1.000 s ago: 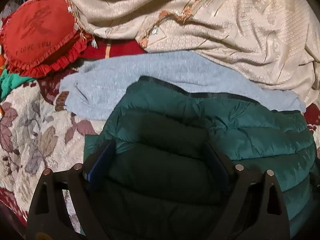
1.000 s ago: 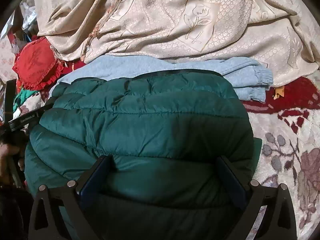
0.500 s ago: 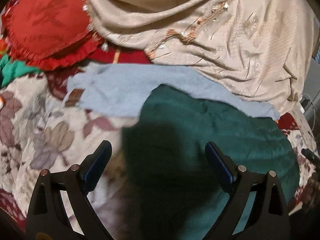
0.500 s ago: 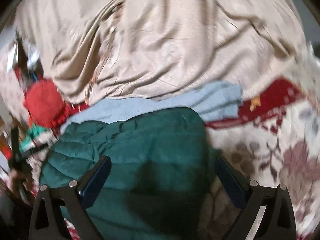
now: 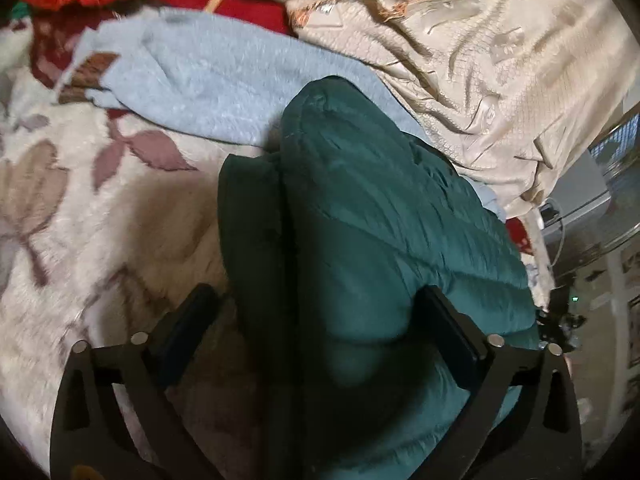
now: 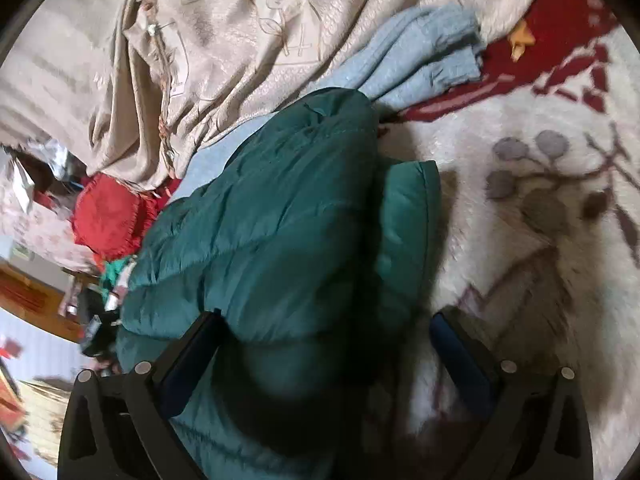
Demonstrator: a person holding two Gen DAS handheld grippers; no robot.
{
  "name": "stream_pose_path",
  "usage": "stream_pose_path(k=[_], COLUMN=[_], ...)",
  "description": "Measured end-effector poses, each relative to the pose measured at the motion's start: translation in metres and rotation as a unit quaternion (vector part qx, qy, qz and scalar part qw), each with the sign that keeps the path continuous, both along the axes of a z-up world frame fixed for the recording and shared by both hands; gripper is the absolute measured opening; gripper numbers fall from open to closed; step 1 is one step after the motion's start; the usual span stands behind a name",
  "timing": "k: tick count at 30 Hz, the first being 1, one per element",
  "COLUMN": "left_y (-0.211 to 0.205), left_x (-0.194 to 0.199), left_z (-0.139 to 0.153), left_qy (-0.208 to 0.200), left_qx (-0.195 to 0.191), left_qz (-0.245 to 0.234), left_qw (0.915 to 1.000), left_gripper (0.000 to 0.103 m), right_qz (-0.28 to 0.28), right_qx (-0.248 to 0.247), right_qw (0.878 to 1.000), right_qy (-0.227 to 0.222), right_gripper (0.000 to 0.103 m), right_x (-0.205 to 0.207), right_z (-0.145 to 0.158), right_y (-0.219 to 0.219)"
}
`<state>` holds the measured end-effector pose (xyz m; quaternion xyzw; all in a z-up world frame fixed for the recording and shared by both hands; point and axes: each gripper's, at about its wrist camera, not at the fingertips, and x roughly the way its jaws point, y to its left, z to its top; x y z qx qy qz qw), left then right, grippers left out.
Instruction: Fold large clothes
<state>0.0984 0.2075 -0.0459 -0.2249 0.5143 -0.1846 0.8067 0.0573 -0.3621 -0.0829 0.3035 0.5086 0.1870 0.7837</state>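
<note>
Jacket [image 5: 360, 240] runs lengthwise ahead between both wide-open, empty claws, left [image 5: 320, 340] and right [image 6: 324, 356].

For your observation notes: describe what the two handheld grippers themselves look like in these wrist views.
Both match. The left gripper and right gripper each have a black frame with cut-out openings, round silver bolts at the joints, and two flat fingers with dark blue pads. No cables, markings or sleeves show.

Both wrist cameras look down, close over the green puffer jacket [image 5: 372, 240] [image 6: 280, 232], from its opposite ends; both share it.
</note>
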Motion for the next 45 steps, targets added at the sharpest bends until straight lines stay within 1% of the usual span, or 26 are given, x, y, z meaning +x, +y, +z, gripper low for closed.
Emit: stream_pose_path(k=[3,6,9,14,16,18,19,20,21,22,23,24,25,27,28,29,31,34,35,36,37,38,39,41,43,45], left_y=[0.001,0.0,0.001,-0.001,-0.003,-0.008,-0.011,-0.012,-0.014,-0.017,-0.019,-0.022,-0.023,-0.023,-0.022,-0.022,-0.024,-0.029,-0.031,-0.035,-0.037,-0.042,-0.045,-0.048,-0.051,-0.051], left_x=[0.012,0.019,0.023,0.028,0.031,0.032,0.032,0.031,0.03,0.03,0.028,0.028,0.028,0.03,0.032,0.034,0.035,0.036,0.035,0.032,0.03,0.026,0.023,0.017,0.01,0.001], left_z=[-0.002,-0.004,-0.005,-0.006,-0.005,-0.001,0.002,0.004,0.007,0.01,0.012,0.012,0.011,0.008,0.005,0.001,-0.001,0.002,0.004,0.009,0.013,0.02,0.025,0.035,0.047,0.06], left_qy=[0.004,0.006,-0.003,-0.025,-0.034,-0.051,-0.061,-0.073,-0.083,-0.092,-0.102,-0.107,-0.11,-0.108,-0.103,-0.094,-0.089,-0.087,-0.093,-0.104,-0.111,-0.12,-0.127,-0.139,-0.155,-0.171], left_qx=[-0.008,-0.01,-0.011,-0.012,-0.007,0.007,0.013,0.016,0.017,0.017,0.02,0.026,0.029,0.027,0.03,0.029,0.024,0.039,0.047,0.06,0.07,0.084,0.094,0.111,0.126,0.129], left_qz=[-0.023,-0.041,-0.058,-0.076,-0.075,-0.076,-0.077,-0.079,-0.082,-0.084,-0.089,-0.093,-0.094,-0.091,-0.083,-0.075,-0.072,-0.069,-0.072,-0.077,-0.077,-0.076,-0.074,-0.069,-0.064,-0.057], left_qw=[0.9997,0.9991,0.9982,0.9968,0.9965,0.9958,0.9951,0.9941,0.993,0.992,0.9906,0.9896,0.989,0.9896,0.9908,0.9923,0.9932,0.993,0.9919,0.9898,0.9884,0.9863,0.9846,0.9816,0.9777,0.9752], left_gripper=[0.103,0.103,0.103,0.103,0.103,0.103,0.1,0.091,0.085,0.074,0.067,0.065,0.065,0.07,0.081,0.087,0.088,0.089,0.08,0.073,0.059,0.047,0.043,0.034,0.032,0.03], right_qz=[0.007,0.024,0.041,0.044,0.055,0.071,0.073,0.075,0.076,0.077,0.081,0.083,0.083,0.084,0.083,0.081,0.077,0.079,0.085,0.093,0.099,0.105,0.114,0.118,0.115,0.106], right_qx=[0.023,0.024,0.023,0.029,0.026,0.008,0.002,-0.009,-0.018,-0.024,-0.033,-0.041,-0.044,-0.054,-0.056,-0.055,-0.059,-0.075,-0.084,-0.096,-0.109,-0.121,-0.14,-0.178,-0.202,-0.218], right_qw=[1.0,0.999,0.999,0.998,0.997,0.995,0.994,0.993,0.992,0.992,0.991,0.99,0.99,0.99,0.99,0.991,0.991,0.989,0.987,0.983,0.98,0.977,0.972,0.961,0.951,0.942], right_qy=[0.002,-0.008,-0.027,-0.046,-0.057,-0.077,-0.084,-0.092,-0.098,-0.101,-0.105,-0.105,-0.103,-0.098,-0.096,-0.093,-0.092,-0.1,-0.11,-0.122,-0.131,-0.14,-0.153,-0.176,-0.202,-0.234], right_gripper=[0.103,0.103,0.103,0.103,0.103,0.099,0.096,0.093,0.09,0.089,0.087,0.087,0.086,0.087,0.087,0.088,0.089,0.087,0.08,0.07,0.065,0.053,0.047,0.04,0.036,0.033], right_x=[0.008,0.016,0.026,0.042,0.045,0.043,0.042,0.04,0.038,0.036,0.034,0.034,0.035,0.038,0.038,0.038,0.039,0.037,0.035,0.033,0.03,0.027,0.023,0.015,0.008,0.0], right_z=[-0.004,-0.005,-0.004,-0.007,-0.005,0.0,0.002,0.003,0.005,0.005,0.005,0.005,0.003,0.001,0.0,-0.001,0.0,0.004,0.009,0.016,0.022,0.028,0.035,0.049,0.063,0.081], right_y=[-0.006,-0.005,-0.004,0.001,0.008,0.014,0.016,0.017,0.018,0.018,0.019,0.021,0.023,0.027,0.028,0.028,0.028,0.031,0.034,0.038,0.041,0.045,0.051,0.06,0.064,0.066])
